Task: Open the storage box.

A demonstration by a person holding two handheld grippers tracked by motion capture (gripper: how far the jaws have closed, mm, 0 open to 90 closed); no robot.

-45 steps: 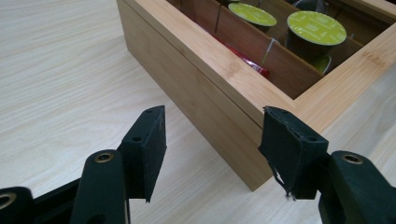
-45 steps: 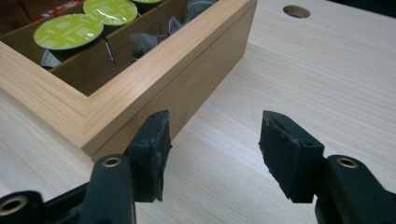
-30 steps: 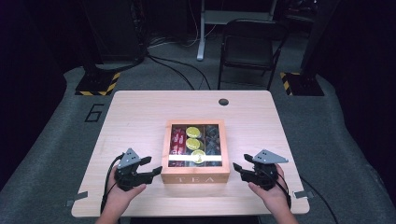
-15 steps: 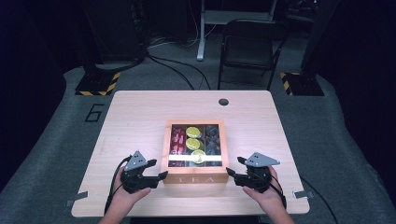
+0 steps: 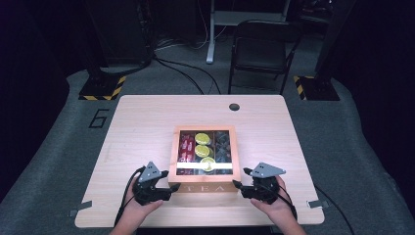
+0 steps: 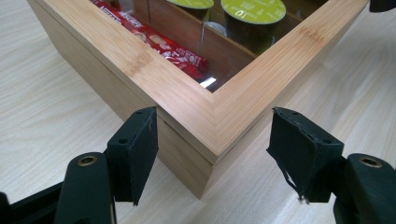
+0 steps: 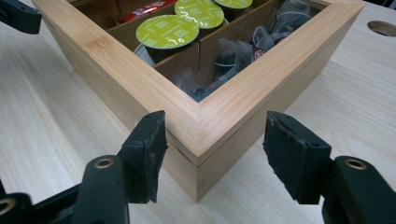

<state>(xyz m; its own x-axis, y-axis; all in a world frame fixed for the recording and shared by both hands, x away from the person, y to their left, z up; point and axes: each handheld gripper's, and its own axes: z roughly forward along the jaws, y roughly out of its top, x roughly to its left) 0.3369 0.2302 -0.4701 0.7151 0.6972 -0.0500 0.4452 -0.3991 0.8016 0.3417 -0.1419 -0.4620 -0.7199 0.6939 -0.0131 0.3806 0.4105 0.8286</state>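
Tea box (image 5: 204,157) sits on table (image 5: 137,127), near front edge. Left gripper (image 6: 212,154) and right gripper (image 7: 212,149) each straddle a front corner (jaws spread, pads not pressing; both just shifting width).

The tea box (image 6: 205,116) runs off the top edge in both gripper views. Its glass lid glares near the front edge, hiding what lies beneath. Print on the green capsules (image 7: 166,31) is too small to read.
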